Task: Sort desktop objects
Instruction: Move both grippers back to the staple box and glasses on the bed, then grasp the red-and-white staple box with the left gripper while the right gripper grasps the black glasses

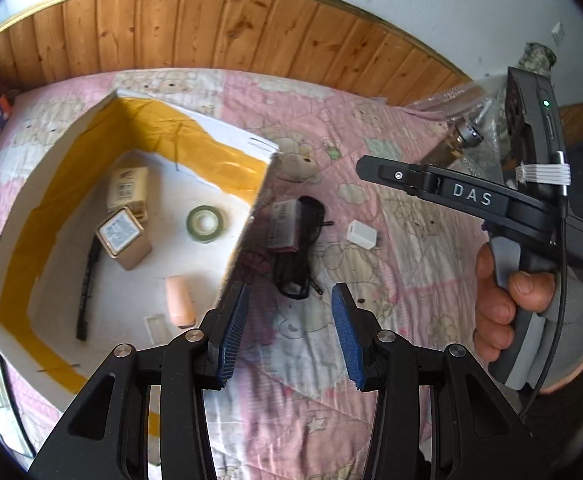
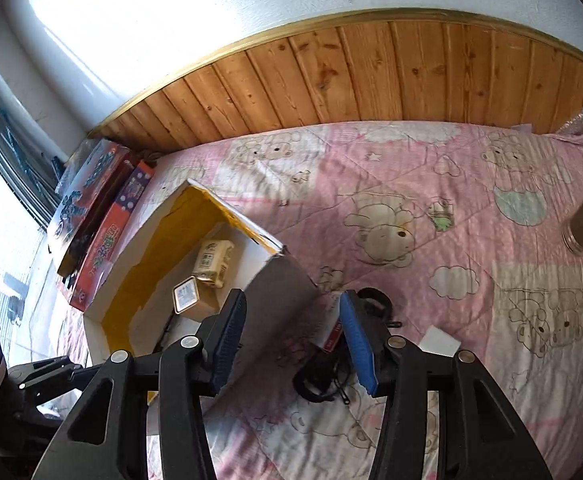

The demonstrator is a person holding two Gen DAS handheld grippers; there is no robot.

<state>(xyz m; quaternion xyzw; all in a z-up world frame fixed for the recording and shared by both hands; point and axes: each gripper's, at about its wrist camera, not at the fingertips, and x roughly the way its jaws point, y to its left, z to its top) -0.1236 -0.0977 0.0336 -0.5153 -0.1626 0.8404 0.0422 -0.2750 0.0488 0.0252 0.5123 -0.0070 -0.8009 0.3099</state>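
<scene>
A pink bear-print quilt (image 2: 431, 184) covered the surface below wood paneling (image 2: 331, 76) and a white wall (image 2: 211, 8). Both the left tongs (image 1: 289, 332) and right tongs (image 2: 295, 340) hung apart, empty. A tape roll (image 1: 205, 223) lay inside the cardboard box (image 1: 251, 216); a black cable (image 1: 295, 268) and white block (image 1: 362, 233) lay just beside it.
</scene>
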